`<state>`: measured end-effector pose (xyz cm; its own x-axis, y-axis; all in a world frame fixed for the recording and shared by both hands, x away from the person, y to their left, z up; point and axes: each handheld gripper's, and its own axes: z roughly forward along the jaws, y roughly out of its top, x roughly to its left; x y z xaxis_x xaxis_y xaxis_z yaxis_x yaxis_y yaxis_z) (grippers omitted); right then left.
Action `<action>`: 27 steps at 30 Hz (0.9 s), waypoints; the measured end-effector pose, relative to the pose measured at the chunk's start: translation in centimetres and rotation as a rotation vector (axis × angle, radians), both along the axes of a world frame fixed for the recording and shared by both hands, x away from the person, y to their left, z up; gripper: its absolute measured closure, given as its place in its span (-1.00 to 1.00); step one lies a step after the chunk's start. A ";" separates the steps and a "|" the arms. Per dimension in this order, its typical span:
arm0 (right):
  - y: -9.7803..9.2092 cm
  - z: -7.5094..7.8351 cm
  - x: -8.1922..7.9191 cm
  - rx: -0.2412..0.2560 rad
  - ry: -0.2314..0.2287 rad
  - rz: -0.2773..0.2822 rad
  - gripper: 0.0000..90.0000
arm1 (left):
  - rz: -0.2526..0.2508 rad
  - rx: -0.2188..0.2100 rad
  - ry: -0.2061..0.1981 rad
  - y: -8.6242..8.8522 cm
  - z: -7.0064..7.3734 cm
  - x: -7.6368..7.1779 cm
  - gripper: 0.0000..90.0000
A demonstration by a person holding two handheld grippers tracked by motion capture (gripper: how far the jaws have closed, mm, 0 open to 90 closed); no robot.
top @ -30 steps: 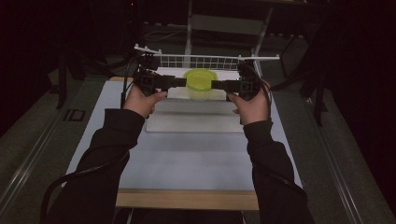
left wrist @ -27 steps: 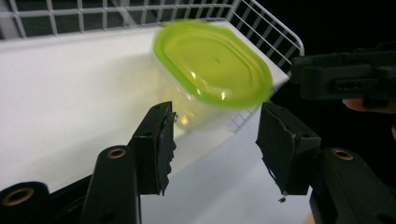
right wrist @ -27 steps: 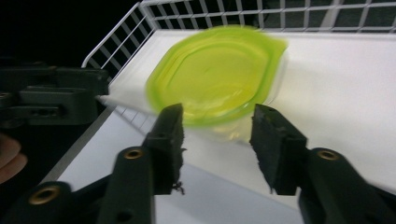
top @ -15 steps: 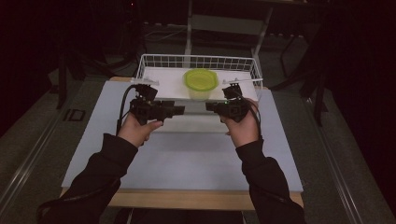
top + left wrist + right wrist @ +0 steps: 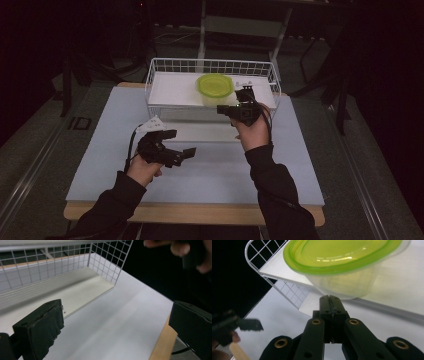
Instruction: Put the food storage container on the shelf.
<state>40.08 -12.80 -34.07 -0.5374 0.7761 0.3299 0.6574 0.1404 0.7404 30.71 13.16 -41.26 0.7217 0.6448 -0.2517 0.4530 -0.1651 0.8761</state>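
Observation:
A clear tub with a lime-green lid (image 5: 215, 86) (image 5: 342, 257) sits inside a white wire basket (image 5: 165, 65) (image 5: 50, 267) (image 5: 254, 250) at the back of the table. My right gripper (image 5: 225, 109) (image 5: 331, 298) is shut on nothing. It hovers just in front of the tub, at the basket's near right, and points left. My left gripper (image 5: 182, 143) (image 5: 115, 322) is open and empty, low over the pale tabletop (image 5: 210, 170) in front of the basket's left part. It also appears, blurred, as the left gripper (image 5: 244, 325) far off in the right gripper view.
The basket stands on a white board (image 5: 200, 131) that sticks out toward me. The table's wooden front edge (image 5: 200, 214) lies near the person's sleeves. Dark floor and metal stands surround the table.
Both grippers have drawn back from the basket's two sides. The left one came down toward me with its jaws apart. The right one stayed close to the tub.

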 end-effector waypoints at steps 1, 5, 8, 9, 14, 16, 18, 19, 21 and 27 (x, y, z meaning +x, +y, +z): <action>0.2 0.0 0.1 -0.005 0.000 -0.003 1.00 | 0.004 0.011 -0.013 0.0 -0.4 -0.3 -0.99; 0.6 -0.1 0.8 0.001 0.007 -0.007 0.99 | 0.013 0.008 -0.023 0.2 -1.9 -1.1 -0.99; 0.8 -0.2 1.4 0.003 0.011 -0.017 1.00 | 0.013 0.015 -0.030 0.2 -3.0 -1.5 -0.99; 0.9 -0.2 1.7 0.009 0.017 -0.025 0.99 | 0.013 0.009 -0.025 0.2 -3.5 -1.8 -0.99; 1.1 -0.2 2.2 0.015 0.018 -0.034 0.96 | 0.001 0.024 -0.037 0.1 -4.4 -2.2 -0.99; 1.2 -0.2 2.5 0.016 0.017 -0.038 0.96 | -0.005 0.032 -0.034 0.1 -4.7 -2.3 -0.99; 1.5 -0.2 2.9 0.015 0.018 -0.048 0.96 | -0.012 0.022 -0.030 0.1 -4.7 -2.3 -0.99; 1.5 -0.2 2.9 0.015 0.018 -0.048 0.96 | -0.012 0.022 -0.030 0.1 -4.7 -2.3 -0.99; 1.6 -0.4 3.5 0.015 0.018 -0.063 0.96 | -0.011 0.003 -0.044 0.4 -4.6 -2.4 -0.99; 1.7 -0.4 3.5 0.022 0.020 -0.060 0.89 | -0.006 -0.021 -0.061 0.7 -4.6 -2.4 -0.99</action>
<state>43.55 -11.12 -34.52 -0.4831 0.7995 0.3570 0.6785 0.0841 0.7298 28.27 13.89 -45.86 0.7401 0.6352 -0.2210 0.3980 -0.1488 0.9052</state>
